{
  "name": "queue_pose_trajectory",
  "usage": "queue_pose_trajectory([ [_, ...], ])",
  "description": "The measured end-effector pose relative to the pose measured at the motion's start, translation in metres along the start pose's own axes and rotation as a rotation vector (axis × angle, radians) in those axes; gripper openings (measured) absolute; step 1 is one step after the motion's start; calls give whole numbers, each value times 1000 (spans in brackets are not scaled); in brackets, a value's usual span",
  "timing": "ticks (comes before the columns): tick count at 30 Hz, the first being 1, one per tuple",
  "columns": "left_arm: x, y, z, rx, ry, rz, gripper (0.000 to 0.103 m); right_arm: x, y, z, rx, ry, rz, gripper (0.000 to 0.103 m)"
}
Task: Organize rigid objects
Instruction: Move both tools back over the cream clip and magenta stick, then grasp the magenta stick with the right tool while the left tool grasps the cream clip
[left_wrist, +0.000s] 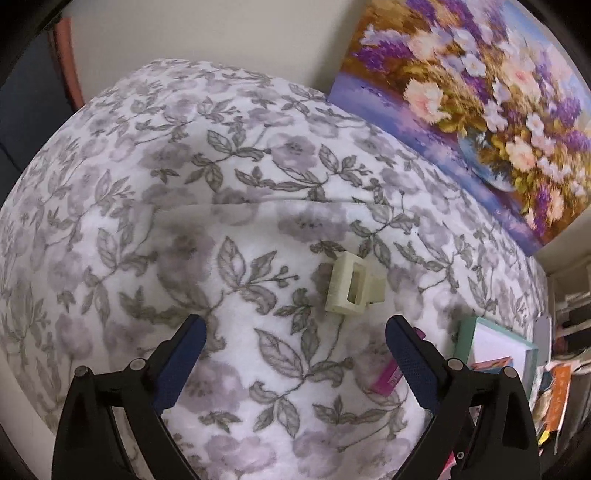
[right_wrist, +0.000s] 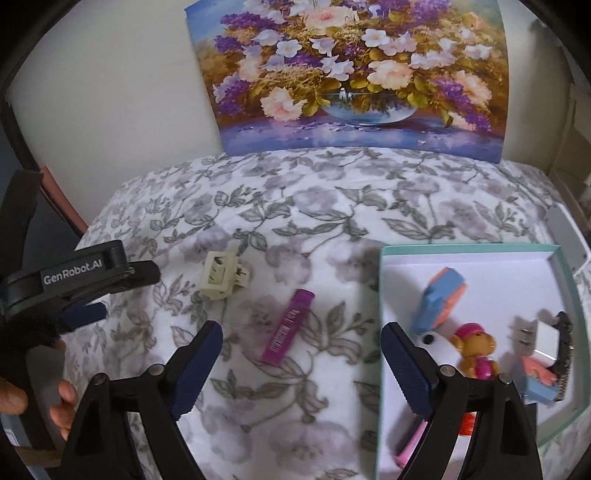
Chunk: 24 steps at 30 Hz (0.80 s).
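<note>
Both tools are held apart, nothing gripped.
The cream plastic hair claw and purple flat case, possibly a comb, are seen on the floral blanket.

Hair clip left of comb; box right, toys inside.

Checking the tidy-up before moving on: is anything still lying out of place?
Yes. The cream hair clip and the purple comb lie loose on the floral blanket, left of the teal box that holds the other small items.
</note>
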<state>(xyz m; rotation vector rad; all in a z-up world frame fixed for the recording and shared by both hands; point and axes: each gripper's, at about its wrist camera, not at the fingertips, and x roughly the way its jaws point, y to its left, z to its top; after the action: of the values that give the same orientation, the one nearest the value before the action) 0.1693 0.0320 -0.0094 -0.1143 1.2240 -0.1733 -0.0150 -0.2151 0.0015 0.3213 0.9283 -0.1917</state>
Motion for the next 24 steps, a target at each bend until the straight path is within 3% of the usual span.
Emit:
queue_pose_trajectory([
  [9,20,-9,12,26,14,-19,97,38,8,1,-19,77,-14,74],
  [14,35,-20,14,64,36,-42,92,59,4,-1,-10,118,-26,70],
  [24,57,-38,12,94,61,-76,92,87,6,1,-8,161,-34,58],
])
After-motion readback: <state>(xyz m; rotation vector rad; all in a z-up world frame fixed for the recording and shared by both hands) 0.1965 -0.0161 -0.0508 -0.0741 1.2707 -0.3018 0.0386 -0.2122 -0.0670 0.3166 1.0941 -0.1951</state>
